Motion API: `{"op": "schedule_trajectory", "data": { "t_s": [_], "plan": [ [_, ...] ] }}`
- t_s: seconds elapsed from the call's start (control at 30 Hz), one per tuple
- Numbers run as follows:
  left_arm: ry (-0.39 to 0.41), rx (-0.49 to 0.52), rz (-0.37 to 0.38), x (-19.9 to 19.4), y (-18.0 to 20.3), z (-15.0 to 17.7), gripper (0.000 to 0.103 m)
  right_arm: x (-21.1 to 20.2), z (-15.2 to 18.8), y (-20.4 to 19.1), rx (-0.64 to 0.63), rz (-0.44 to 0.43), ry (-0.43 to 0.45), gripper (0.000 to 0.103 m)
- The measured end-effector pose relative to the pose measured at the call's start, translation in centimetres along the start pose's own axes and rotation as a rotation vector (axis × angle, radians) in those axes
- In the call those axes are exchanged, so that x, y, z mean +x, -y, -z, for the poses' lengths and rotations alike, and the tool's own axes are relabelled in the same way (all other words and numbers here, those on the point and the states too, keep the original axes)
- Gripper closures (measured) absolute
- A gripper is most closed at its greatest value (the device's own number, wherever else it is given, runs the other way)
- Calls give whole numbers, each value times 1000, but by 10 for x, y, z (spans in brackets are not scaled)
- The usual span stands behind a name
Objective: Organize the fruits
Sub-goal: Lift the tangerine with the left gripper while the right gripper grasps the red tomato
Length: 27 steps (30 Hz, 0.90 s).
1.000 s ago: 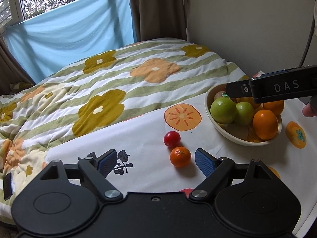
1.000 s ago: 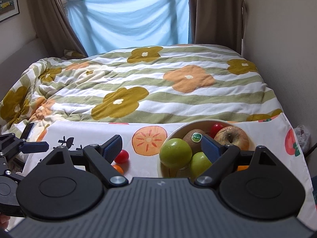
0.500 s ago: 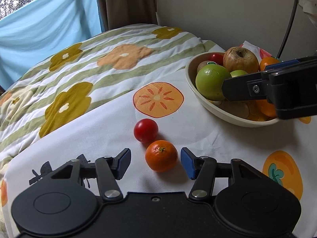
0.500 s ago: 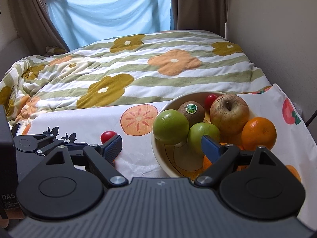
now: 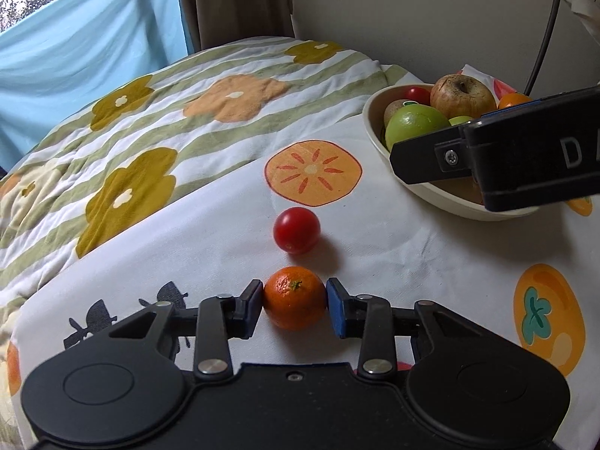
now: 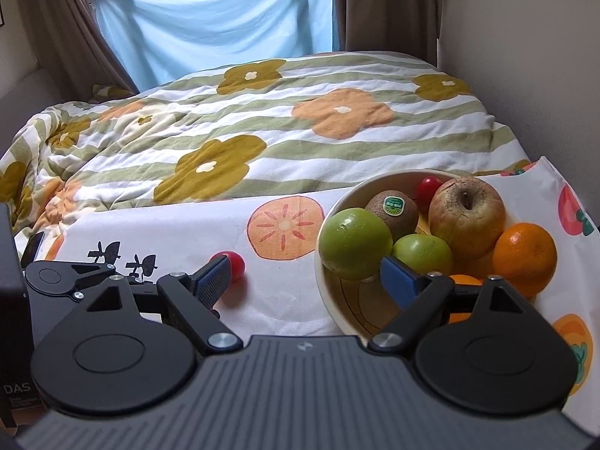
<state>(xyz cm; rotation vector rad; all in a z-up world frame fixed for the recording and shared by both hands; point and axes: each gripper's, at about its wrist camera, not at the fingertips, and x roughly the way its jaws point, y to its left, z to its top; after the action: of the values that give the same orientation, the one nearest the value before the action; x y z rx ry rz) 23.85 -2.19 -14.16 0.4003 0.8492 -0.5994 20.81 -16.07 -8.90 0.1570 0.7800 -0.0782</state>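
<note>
Orange mandarin [image 5: 294, 303] and red tomato [image 5: 296, 230] on a white cloth [image 5: 225, 232] with orange fruit prints; beyond the cloth, a green-striped quilt [image 5: 157, 112] with mustard flowers.

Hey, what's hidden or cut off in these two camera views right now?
- Left wrist view: the right claw's body covers the near side of the bowl and the fruit there.
- Left wrist view: a red thing under the left claw, mostly hidden; unidentifiable.
- Right wrist view: the tangerine, behind the claws; the tomato, half hidden by a pad.
- Right wrist view: the kiwi sticker's text, too small.
</note>
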Motion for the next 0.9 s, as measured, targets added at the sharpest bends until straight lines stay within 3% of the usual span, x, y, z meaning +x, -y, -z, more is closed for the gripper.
{"op": "schedule_trajectory", "data": {
  "t_s": [0.43, 0.6, 0.9],
  "plan": [
    [-13, -45, -78, -13, -33, 19, 63, 43, -1, -34, -45, -91, -41, 5],
    [-16, -56, -87, -14, -38, 23, 63, 63, 2, -41, -64, -104, -76, 18],
    [-9, -79, -91, -15, -39, 24, 63, 82, 6, -49, -104, -108, -107, 30]
  ]
}}
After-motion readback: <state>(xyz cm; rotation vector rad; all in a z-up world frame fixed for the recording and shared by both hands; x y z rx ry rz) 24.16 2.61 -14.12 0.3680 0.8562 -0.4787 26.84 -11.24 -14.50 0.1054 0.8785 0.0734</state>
